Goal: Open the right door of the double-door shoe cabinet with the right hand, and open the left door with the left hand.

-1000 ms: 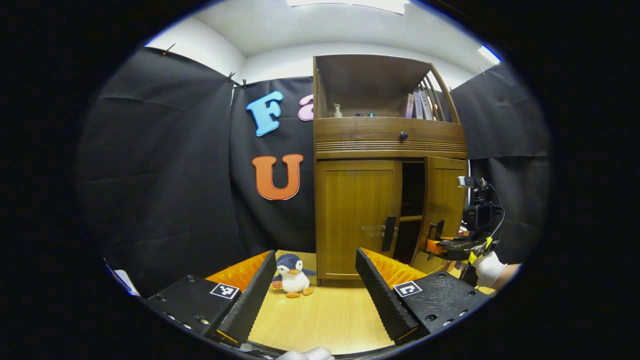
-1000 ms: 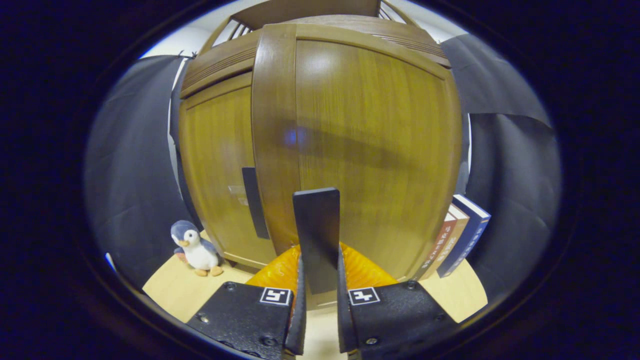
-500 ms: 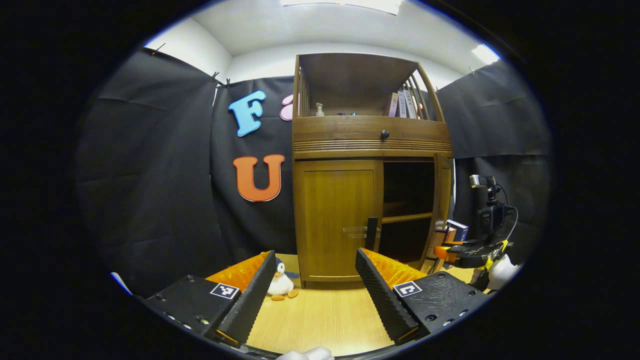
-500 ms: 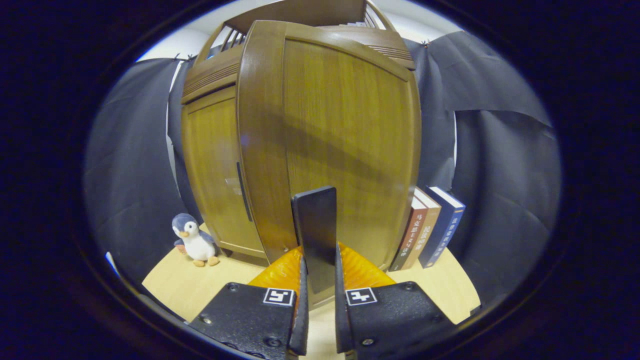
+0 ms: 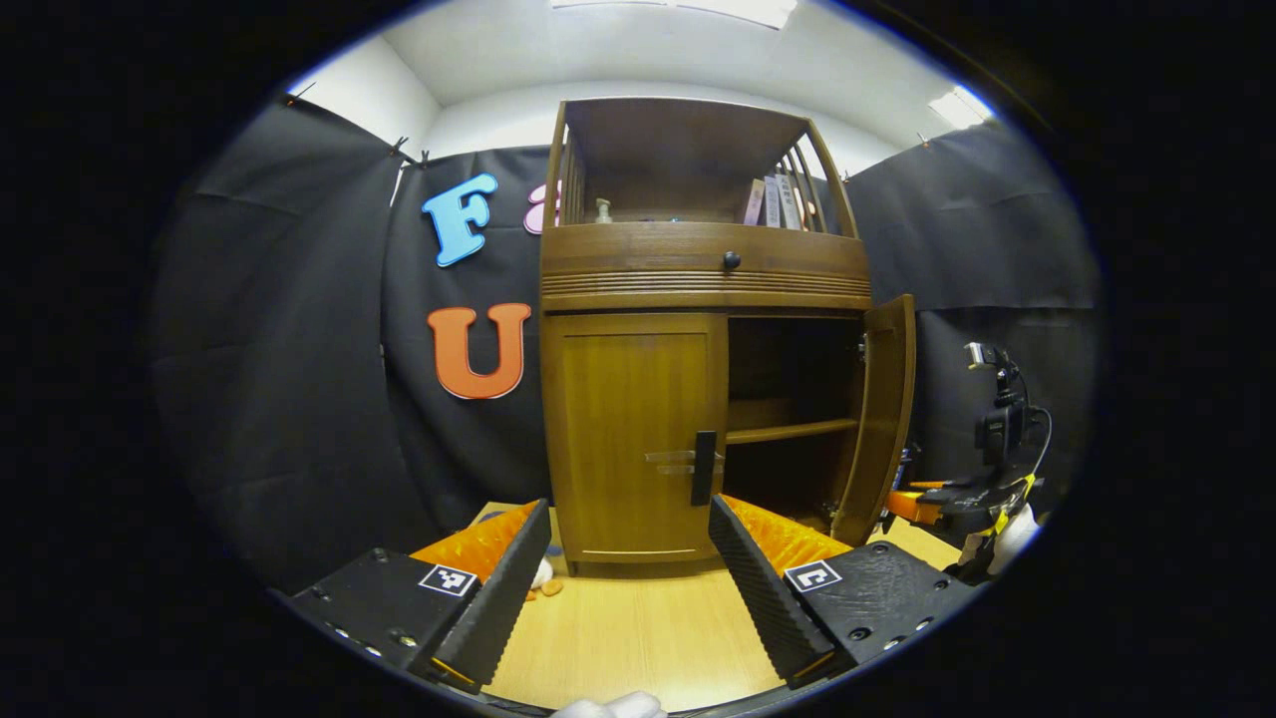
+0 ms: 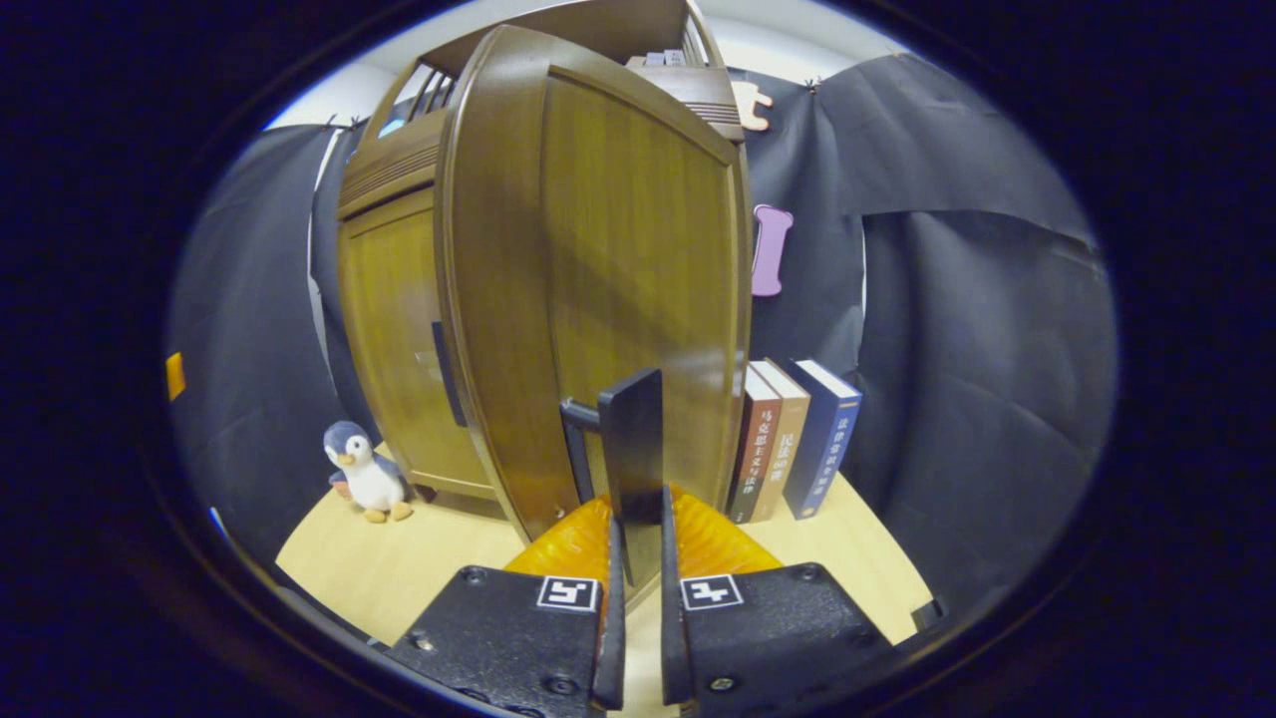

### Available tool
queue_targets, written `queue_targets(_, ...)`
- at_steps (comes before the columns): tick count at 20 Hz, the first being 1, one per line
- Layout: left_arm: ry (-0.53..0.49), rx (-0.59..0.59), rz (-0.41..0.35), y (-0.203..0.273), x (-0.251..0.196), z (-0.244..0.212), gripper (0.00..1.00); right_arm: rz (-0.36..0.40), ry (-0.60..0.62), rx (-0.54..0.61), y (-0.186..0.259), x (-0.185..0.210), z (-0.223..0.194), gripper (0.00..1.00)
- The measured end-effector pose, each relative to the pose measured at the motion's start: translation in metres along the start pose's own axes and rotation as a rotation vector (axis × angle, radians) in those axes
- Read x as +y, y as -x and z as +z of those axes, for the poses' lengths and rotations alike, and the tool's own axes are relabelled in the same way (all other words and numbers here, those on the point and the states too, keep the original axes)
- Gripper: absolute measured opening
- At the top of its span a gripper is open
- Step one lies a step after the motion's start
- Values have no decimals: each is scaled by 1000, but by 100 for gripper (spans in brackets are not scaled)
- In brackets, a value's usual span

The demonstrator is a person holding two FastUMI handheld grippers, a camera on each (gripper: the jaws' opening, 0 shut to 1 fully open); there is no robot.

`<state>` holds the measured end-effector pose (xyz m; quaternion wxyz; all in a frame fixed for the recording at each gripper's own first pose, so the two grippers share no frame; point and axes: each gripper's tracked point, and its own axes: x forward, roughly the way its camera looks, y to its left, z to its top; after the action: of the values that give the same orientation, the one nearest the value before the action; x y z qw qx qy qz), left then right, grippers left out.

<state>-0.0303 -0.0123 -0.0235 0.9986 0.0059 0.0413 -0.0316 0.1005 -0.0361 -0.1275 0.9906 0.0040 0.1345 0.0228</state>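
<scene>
The right door [image 5: 882, 419] has swung wide, its handle [image 6: 631, 454] clenched between the right gripper [image 6: 635, 558] fingers, while the left gripper [image 5: 628, 558] fingers gape short of the shut left door [image 5: 633, 434].

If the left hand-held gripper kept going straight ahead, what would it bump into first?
Probably the closed left door of the shoe cabinet, near its dark handle. The left hand-held gripper is open, with only bare tabletop before it.
</scene>
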Motion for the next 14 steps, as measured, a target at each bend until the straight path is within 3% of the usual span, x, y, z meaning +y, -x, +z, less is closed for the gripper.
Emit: queue_targets(14, -17, 17, -62, -7, -34, -2, 96, -105, -44, -11, 21, -96, -1, 4)
